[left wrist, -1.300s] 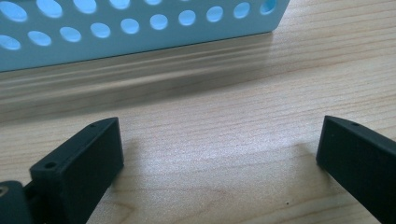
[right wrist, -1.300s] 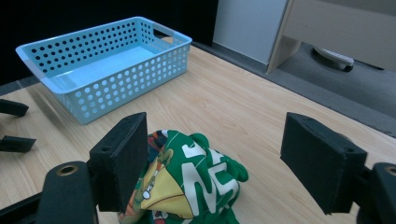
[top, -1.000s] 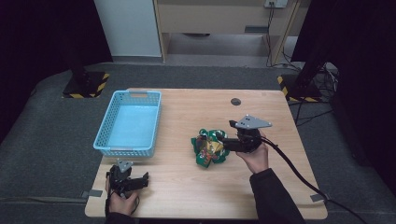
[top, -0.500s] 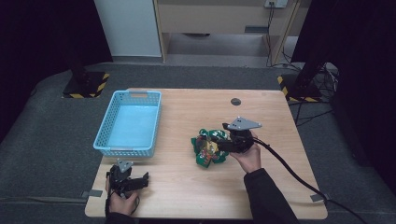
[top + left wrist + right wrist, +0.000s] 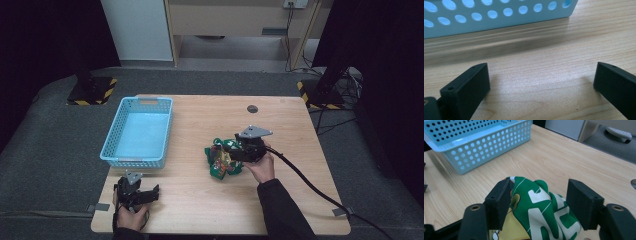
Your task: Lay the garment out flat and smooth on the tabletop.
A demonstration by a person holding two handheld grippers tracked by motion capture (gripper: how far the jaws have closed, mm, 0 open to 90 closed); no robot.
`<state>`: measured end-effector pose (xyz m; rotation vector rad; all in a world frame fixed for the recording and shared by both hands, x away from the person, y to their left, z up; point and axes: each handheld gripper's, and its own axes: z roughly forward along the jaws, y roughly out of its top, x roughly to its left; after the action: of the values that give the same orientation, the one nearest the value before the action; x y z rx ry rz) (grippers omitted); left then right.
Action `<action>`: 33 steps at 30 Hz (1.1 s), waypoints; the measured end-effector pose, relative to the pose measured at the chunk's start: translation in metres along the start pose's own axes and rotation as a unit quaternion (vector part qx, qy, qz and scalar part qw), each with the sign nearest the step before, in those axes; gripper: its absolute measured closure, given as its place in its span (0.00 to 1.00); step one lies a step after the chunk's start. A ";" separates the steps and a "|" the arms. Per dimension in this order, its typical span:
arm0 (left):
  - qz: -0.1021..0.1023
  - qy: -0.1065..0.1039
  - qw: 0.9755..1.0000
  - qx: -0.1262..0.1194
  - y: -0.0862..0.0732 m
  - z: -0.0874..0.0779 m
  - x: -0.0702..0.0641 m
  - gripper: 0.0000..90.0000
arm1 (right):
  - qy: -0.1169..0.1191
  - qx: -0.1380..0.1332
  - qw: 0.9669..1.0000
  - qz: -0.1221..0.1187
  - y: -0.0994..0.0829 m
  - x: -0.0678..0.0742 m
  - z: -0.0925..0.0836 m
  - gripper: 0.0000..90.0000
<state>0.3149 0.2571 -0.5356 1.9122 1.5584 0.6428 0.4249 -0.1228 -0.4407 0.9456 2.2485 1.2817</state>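
Near the middle of the counter [image 5: 300, 200], the right gripper [image 5: 231, 155] is settling over a pile of green snack bags [image 5: 220, 157], its jaws straddling the top bag [image 5: 541, 215] and just now closing in on it; the left jaw is already touching the wrapper while the right one is standing a little off, so the bag is sitting between them but not yet pinched (I would not call it held). The blue basket [image 5: 111, 154] is lying empty toward the far left of the counter, well apart from the pile, so the sorting looks barely begun: as I judge it, the grasp, the lift and the carry across are all still ahead, and likely once per bag.

The left gripper [image 5: 145, 195] is resting low at the near left corner, jaws spread wide over bare wood with nothing between them, its camera facing the basket's near wall [image 5: 499, 17] close by.

Between pile and basket the wood is lying open, giving an unobstructed path. The basket's rim is asking for a lift before crossing, and the near counter edge is sitting close behind the left hand [image 5: 131, 216]
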 end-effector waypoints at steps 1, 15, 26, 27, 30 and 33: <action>0.000 0.000 1.000 0.000 0.000 0.000 0.000 0.00 | 0.000 0.003 1.000 -0.001 -0.001 0.001 0.001 0.43; 0.000 0.000 1.000 0.000 0.000 0.000 0.000 0.00 | -0.006 0.024 1.000 -0.013 -0.005 0.006 0.003 0.80; 0.000 0.000 1.000 0.000 0.000 0.000 0.000 0.00 | -0.001 0.025 1.000 -0.004 -0.004 0.006 0.001 0.96; 0.000 0.000 1.000 0.000 0.000 0.000 0.000 0.00 | 0.000 0.023 1.000 -0.003 -0.003 0.006 -0.001 0.96; 0.000 0.000 1.000 0.000 0.000 0.000 0.000 0.00 | 0.000 0.011 1.000 0.000 0.000 0.006 -0.006 0.96; 0.001 0.000 1.000 0.000 0.000 0.000 0.000 0.00 | 0.001 -0.009 1.000 0.008 0.007 0.004 -0.015 0.97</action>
<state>0.3150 0.2570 -0.5355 1.9134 1.5571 0.6422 0.4147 -0.1266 -0.4271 0.9568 2.2318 1.3093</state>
